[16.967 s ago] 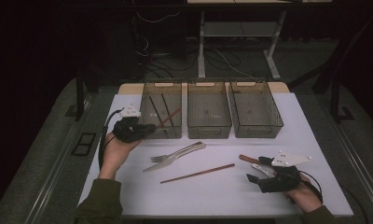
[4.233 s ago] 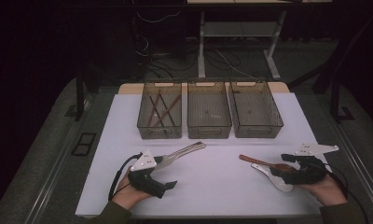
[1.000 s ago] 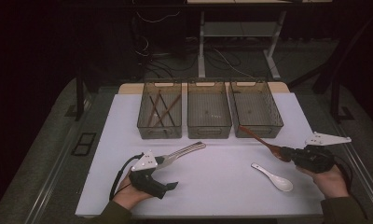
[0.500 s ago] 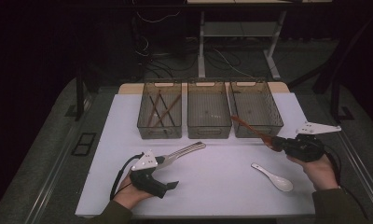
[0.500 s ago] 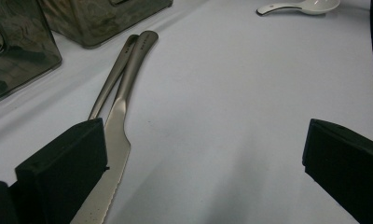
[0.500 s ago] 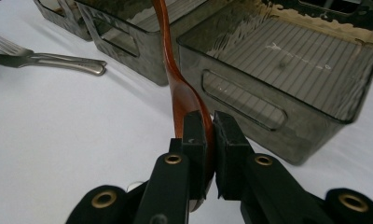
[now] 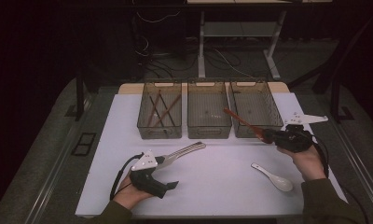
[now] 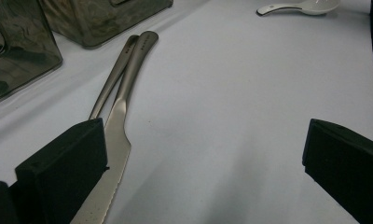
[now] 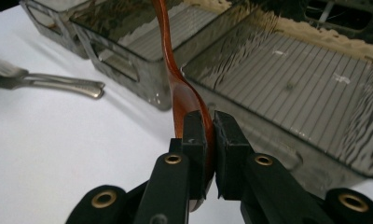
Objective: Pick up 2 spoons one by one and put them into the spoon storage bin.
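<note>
My right gripper [image 7: 267, 136] [image 9: 209, 140] is shut on the bowl end of a brown wooden spoon [image 7: 243, 122] [image 9: 174, 86]. It holds the spoon above the table at the near edge of the right bin [image 7: 254, 88] [image 9: 315, 112], and the handle slants up over the gap between the middle bin and the right one. My left gripper [image 7: 169, 173] [image 8: 203, 158] rests on the table at the front left, jaws wide apart and nothing between them. A steel knife [image 8: 115, 149] and fork [image 7: 187, 150] lie by its left jaw. A white ceramic spoon [image 7: 273, 176] [image 8: 300, 6] lies at the front right.
Three clear bins stand in a row at the back of the white mat. The left bin [image 7: 159, 128] holds several brown chopsticks; the middle bin [image 7: 209, 128] [image 9: 128, 51] looks bare. A table frame and cables stand in the dark behind.
My right gripper has carried the brown spoon left and upward, toward the bins, and the handle now reaches over them. The left gripper, the knife, the fork and the white spoon have stayed put.
</note>
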Available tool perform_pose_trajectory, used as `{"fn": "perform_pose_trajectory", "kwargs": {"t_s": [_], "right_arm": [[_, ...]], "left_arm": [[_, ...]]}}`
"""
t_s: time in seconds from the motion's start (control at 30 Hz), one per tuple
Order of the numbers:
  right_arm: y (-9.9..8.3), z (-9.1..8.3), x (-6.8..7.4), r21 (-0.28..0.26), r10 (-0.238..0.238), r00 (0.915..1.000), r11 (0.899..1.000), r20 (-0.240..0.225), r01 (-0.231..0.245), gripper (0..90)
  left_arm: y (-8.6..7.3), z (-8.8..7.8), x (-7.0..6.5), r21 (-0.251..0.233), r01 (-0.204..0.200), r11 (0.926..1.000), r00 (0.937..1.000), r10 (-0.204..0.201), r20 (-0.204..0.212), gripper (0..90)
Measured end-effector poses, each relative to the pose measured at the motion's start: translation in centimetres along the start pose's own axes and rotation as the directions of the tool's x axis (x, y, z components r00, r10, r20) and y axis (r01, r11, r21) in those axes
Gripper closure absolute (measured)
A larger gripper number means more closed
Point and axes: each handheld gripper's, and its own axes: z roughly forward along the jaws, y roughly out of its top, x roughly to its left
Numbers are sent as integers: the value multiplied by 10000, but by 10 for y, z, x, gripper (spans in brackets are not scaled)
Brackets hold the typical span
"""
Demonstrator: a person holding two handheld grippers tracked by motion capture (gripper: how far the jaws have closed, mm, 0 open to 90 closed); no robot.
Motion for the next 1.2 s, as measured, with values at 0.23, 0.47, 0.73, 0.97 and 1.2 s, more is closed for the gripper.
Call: {"fn": "perform_pose_trajectory", "kwargs": {"t_s": [0.23,0.47,0.73,0.97,1.2], "right_arm": [[16,11,5,-207,-1,10000,9998,77,3,830],[31,25,11,-266,-60,9997,9996,234,66,830],[51,44,18,-458,231,9987,9987,464,-210,830],[70,76,31,-249,319,9972,9992,674,-303,830],[78,106,41,100,375,9959,9992,829,-384,828]], "left_arm": [[0,0,0,-2,-5,10000,10000,5,1,0],[0,0,0,-57,-19,10000,10000,19,27,0],[1,-1,-1,-129,12,9999,10000,-13,-31,0],[1,-2,-1,-102,-40,9999,10000,40,10,0],[1,-1,-1,-152,-10,9999,10000,11,39,0]]}}
